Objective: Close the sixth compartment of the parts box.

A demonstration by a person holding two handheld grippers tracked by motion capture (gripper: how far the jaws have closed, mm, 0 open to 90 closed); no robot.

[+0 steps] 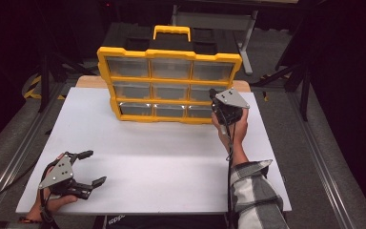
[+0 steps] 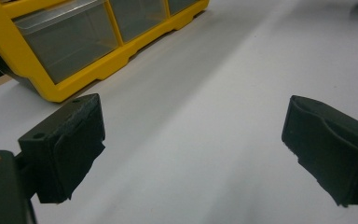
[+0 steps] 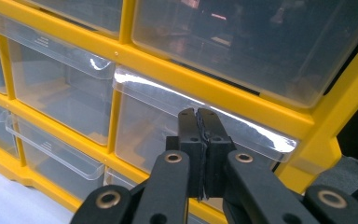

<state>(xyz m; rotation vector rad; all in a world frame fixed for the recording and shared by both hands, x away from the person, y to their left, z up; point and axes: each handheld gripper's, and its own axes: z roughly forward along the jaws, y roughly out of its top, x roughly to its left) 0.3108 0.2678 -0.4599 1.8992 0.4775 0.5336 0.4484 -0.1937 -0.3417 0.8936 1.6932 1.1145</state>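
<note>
A yellow organizer [image 1: 169, 86] with three rows of clear drawers stands upright at the back of the white table [image 1: 162, 162]. My right gripper [image 1: 213, 94] is at its right side, in front of the middle row's right-hand drawer [image 1: 201, 92]. In the right gripper view the jaws are pressed together, and the right gripper [image 3: 199, 115] has its tips right at that drawer's [image 3: 158, 135] clear front lip; nothing shows between the pads. My left gripper [image 1: 88, 167] rests low at the table's front left corner. The left gripper [image 2: 193, 140] is wide open with only bare table between its fingers.
The organizer has a yellow carry handle [image 1: 171, 32] on top. A plaid sleeve [image 1: 255, 191] crosses the table's front right corner. Metal rails and dark stands flank the table on both sides. A wide white stretch lies between the organizer and the front edge.
</note>
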